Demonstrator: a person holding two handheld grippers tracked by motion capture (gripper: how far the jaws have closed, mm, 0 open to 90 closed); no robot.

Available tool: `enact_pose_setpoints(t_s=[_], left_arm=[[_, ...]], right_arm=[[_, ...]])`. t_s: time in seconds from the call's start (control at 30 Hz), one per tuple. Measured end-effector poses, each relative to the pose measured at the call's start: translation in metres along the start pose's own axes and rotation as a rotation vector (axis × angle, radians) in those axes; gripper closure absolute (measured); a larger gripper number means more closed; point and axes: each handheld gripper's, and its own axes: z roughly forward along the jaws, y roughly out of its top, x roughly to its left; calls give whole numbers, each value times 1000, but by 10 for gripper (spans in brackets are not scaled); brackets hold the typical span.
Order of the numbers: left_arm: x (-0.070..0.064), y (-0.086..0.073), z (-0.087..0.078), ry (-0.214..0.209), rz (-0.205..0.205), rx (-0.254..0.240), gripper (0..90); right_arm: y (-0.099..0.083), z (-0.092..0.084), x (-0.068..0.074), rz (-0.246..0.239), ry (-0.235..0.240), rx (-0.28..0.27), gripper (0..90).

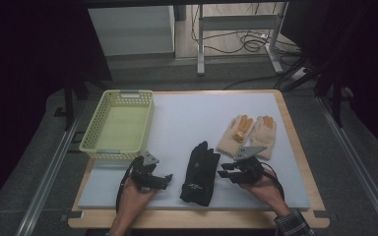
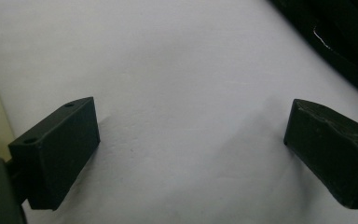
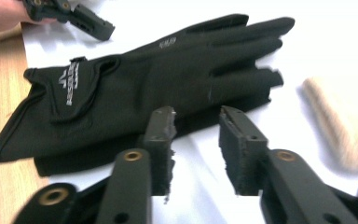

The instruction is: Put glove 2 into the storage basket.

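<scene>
Black jaws of the right gripper (image 3: 196,144), part open and empty, point at the near edge of the black glove (image 3: 135,88), which lies lengthwise on the white mat (image 1: 187,118) between both grippers, the right nearer.

Black glove (image 3: 140,88): a white logo with one line of lettering is printed on the wrist strap (image 3: 74,86), the word running along the strap, too blurred to read with certainty. A second small grey mark sits on the back of the glove near the knuckles (image 3: 166,43), likewise illegible. In the high view the strap print appears as a pale fleck only (image 1: 193,186).
</scene>
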Motion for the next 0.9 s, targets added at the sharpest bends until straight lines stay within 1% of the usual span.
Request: enact_pose_setpoints(t_s=[0.03, 0.07, 0.13, 0.17, 0.23, 0.27, 0.3, 0.33, 0.37, 0.5, 0.53, 0.57, 0.63, 0.67, 0.7, 0.73, 0.77, 0.83, 0.87, 0.9], left_arm=[[0, 0, 0, 0, 0, 0, 38], [0, 0, 0, 0, 0, 0, 38], [0, 0, 0, 1, -1, -4, 49], [1, 0, -1, 0, -5, -6, 49], [1, -1, -2, -5, 5, -16, 67], [0, -1, -4, 3, 15, -23, 87], [0, -1, -5, 19, 28, -16, 88], [1, -2, -8, 30, 32, -4, 81], [1, -2, -8, 30, 32, -4, 80], [5, -7, -15, 29, 27, 12, 70], [7, -12, -18, 40, 32, 23, 63], [9, -14, -19, 34, 23, 17, 53], [11, -16, -20, 31, 19, 16, 53], [14, -18, -21, 20, 18, 14, 49], [19, -21, -21, -6, 18, 7, 42], [21, -22, -21, -14, 17, 8, 33], [21, -22, -21, -14, 17, 8, 36], [23, -23, -22, -20, 34, 6, 39], [23, -23, -23, -27, 29, 9, 37], [23, -23, -23, -27, 29, 9, 38]], right_arm=[[-2, 0, 1, 2, 3, 0, 707], [-2, 0, 1, 2, 3, 0, 707], [-12, 3, 8, 7, 13, 7, 734], [-12, 3, 8, 7, 13, 7, 734], [-18, 6, 13, -1, 7, 15, 753], [-20, 8, 15, -3, 8, 19, 777], [-22, 10, 17, -4, 10, 24, 797], [-26, 12, 21, 0, 11, 26, 840], [-26, 12, 21, 0, 11, 26, 840], [-29, 16, 28, -6, 19, 26, 865], [-28, 17, 31, -15, 21, 30, 865], [-28, 18, 32, -20, 20, 30, 865], [-27, 19, 35, -27, 18, 29, 864], [-26, 20, 36, -30, 18, 29, 863], [-25, 23, 39, -38, 20, 27, 862], [-24, 24, 39, -39, 20, 26, 862], [-24, 24, 39, -39, 20, 26, 862], [-22, 28, 41, -37, 17, 24, 855], [-19, 31, 43, -37, 12, 19, 835], [-19, 31, 43, -37, 12, 19, 835]])
